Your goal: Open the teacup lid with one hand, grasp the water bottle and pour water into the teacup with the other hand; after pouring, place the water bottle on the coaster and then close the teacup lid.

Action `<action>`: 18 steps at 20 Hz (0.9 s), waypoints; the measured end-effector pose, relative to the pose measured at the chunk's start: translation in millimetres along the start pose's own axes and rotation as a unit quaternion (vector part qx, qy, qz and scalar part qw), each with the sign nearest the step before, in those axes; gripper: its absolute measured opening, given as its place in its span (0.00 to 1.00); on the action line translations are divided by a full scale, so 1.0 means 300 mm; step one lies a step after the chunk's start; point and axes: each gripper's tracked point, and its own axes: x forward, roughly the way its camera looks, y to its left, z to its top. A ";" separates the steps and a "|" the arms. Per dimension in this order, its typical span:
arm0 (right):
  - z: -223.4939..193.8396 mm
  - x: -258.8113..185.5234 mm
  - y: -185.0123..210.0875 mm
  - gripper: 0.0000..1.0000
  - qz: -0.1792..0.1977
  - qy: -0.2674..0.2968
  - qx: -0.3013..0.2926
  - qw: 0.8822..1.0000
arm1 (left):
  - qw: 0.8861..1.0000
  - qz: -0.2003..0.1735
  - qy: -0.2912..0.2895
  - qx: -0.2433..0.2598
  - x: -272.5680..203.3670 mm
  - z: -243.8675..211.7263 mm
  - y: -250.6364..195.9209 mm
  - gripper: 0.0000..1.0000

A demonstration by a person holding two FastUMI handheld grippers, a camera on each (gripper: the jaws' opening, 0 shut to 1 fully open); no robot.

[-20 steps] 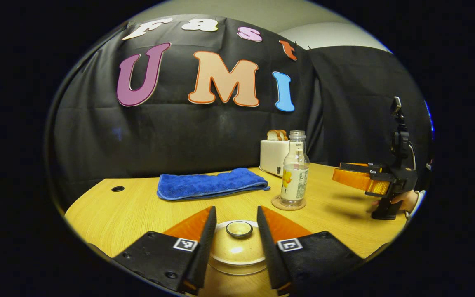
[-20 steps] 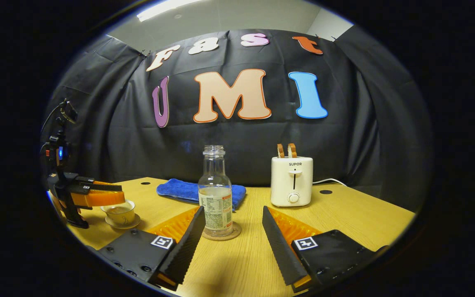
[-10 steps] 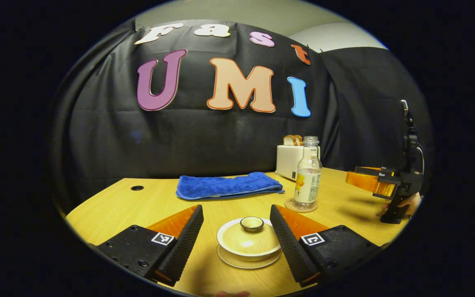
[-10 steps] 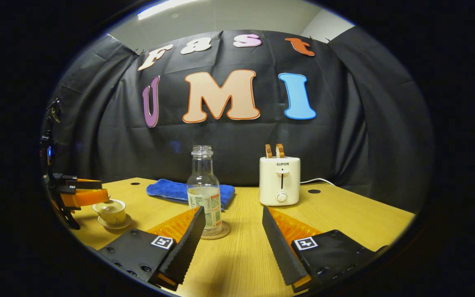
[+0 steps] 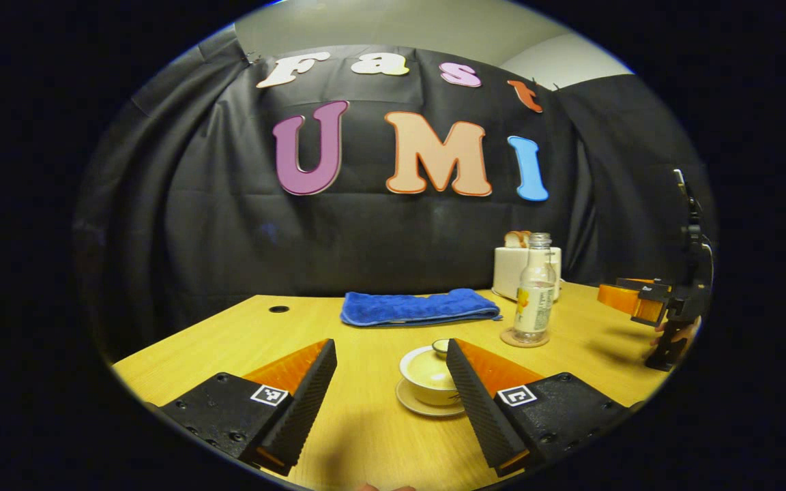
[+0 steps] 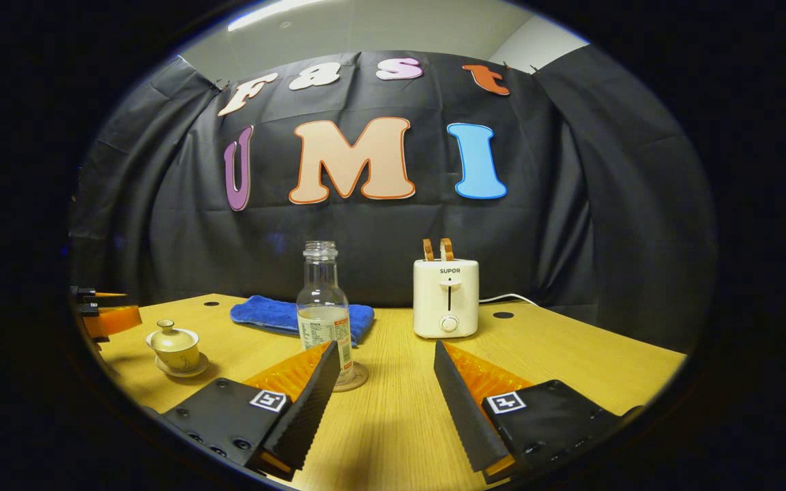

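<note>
Toaster [image 6: 445,298], ahead and slightly right of the right gripper [image 6: 385,387]: brand "SUPOR" printed on its front. Bottle [image 6: 323,310], just ahead-left of that gripper: label has fine print, too small to read. Square black-and-white coded markers on both fingers of each gripper, no readable characters. Left gripper [image 5: 391,382]: same markers.

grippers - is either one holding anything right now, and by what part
Nothing is held. The left gripper and right gripper are both open and empty; the lidded cream teacup sits untouched.
</note>
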 end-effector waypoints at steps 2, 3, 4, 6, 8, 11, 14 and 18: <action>0.000 -0.005 0.001 0.90 -0.001 0.000 0.000 1.000 | 0.999 0.048 0.004 0.000 -0.008 -0.003 0.053 0.95; 0.000 -0.006 -0.003 0.90 -0.004 0.000 -0.001 1.000 | 0.998 0.069 0.003 0.001 -0.017 -0.006 0.079 0.95; 0.002 -0.006 -0.012 0.90 -0.010 0.000 -0.001 1.000 | 0.996 0.090 0.004 0.001 -0.025 -0.005 0.102 0.95; 0.001 -0.010 -0.030 0.90 -0.023 -0.001 -0.001 1.000 | 0.993 0.118 0.003 0.002 -0.035 -0.005 0.129 0.95; 0.002 -0.014 -0.033 0.84 -0.027 -0.001 -0.001 1.000 | 0.992 0.128 0.004 0.003 -0.040 -0.004 0.136 0.95; 0.002 -0.013 -0.036 0.90 -0.028 -0.001 -0.002 1.000 | 0.991 0.134 0.003 0.003 -0.043 -0.005 0.141 0.95; 0.005 -0.017 -0.066 0.90 -0.051 -0.003 -0.002 0.999 | 0.990 0.138 0.001 0.002 -0.047 -0.003 0.145 0.95; 0.004 -0.020 -0.065 0.90 -0.052 -0.003 -0.003 0.999 | 0.990 0.140 0.004 0.003 -0.049 -0.005 0.142 0.95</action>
